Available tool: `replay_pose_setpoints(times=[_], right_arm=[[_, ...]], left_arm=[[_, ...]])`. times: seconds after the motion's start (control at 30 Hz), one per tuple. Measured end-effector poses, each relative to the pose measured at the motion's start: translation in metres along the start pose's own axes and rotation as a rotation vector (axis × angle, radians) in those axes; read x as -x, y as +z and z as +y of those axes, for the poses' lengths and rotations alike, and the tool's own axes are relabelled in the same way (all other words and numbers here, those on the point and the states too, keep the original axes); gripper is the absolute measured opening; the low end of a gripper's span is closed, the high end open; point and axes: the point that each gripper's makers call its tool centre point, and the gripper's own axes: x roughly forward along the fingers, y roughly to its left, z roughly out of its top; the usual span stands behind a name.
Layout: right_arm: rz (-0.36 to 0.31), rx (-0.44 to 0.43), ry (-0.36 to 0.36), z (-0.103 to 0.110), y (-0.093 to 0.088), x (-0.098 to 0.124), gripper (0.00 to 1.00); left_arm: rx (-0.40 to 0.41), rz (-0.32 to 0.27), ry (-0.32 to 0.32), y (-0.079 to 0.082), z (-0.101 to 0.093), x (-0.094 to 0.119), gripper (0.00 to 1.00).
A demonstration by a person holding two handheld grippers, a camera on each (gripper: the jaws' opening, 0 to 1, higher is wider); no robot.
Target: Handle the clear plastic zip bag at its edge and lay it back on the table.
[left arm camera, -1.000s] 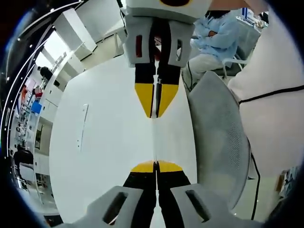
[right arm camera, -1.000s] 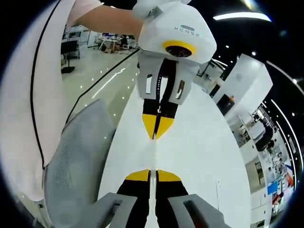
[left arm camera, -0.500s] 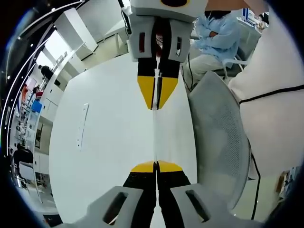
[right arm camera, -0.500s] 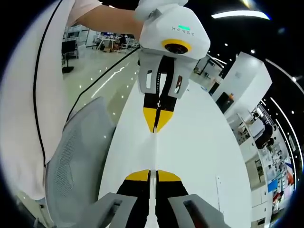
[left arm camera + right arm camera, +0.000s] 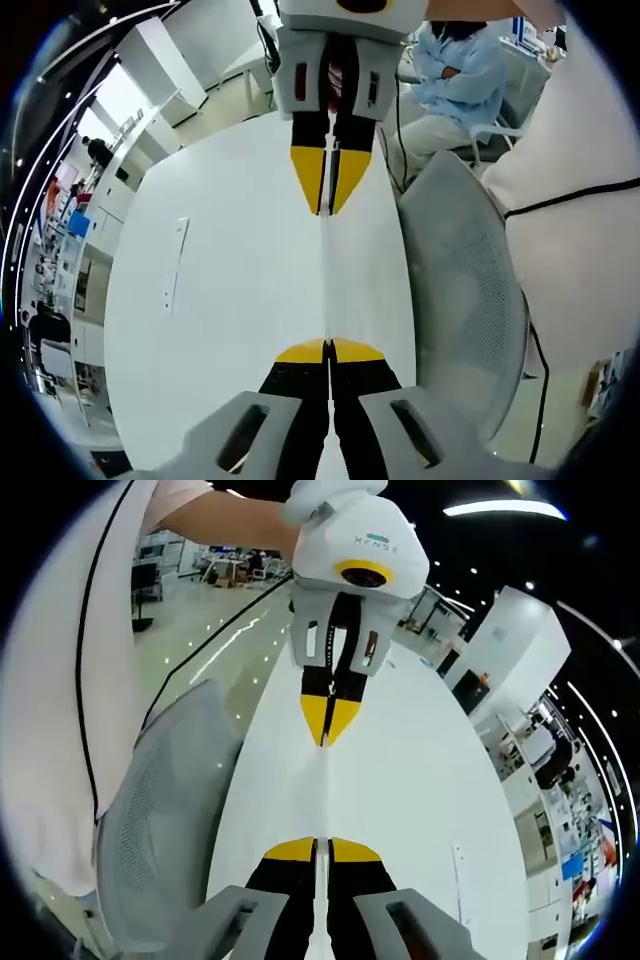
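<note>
The clear plastic zip bag (image 5: pixel 323 280) shows edge-on as a thin pale line stretched taut between the two grippers above the white table (image 5: pixel 230 290). In the left gripper view my left gripper (image 5: pixel 328 346) is shut on its near edge, and the right gripper (image 5: pixel 323 211) comes down from the top, shut on the far edge. In the right gripper view my right gripper (image 5: pixel 322 843) pinches the bag (image 5: pixel 323 792) at the bottom, and the left gripper (image 5: pixel 322 742) pinches it from above, over the table (image 5: pixel 410 780).
A grey mesh chair (image 5: pixel 460 300) stands against the table's side, also seen as the chair (image 5: pixel 160 820). A person in pale blue (image 5: pixel 450 70) sits beyond the table. A thin flat strip (image 5: pixel 173 265) lies on the tabletop. Office furniture lines the far edges.
The two grippers have drawn apart: in each view the opposite gripper sits farther off, and a longer stretch of the bag's edge shows between the tips.
</note>
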Motion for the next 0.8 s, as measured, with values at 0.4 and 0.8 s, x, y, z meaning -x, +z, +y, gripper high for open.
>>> replay_pose_setpoints(times=[0.4, 0.8], right_arm=[[0.009, -0.01, -0.008, 0.0, -0.005, 0.006, 0.0], [0.025, -0.021, -0.017, -0.001, -0.013, 0.013, 0.0]], left_arm=[[-0.002, -0.004, 0.006, -0.001, 0.002, 0.001, 0.0], [-0.003, -0.003, 0.011, -0.001, 0.001, 0.003, 0.0]])
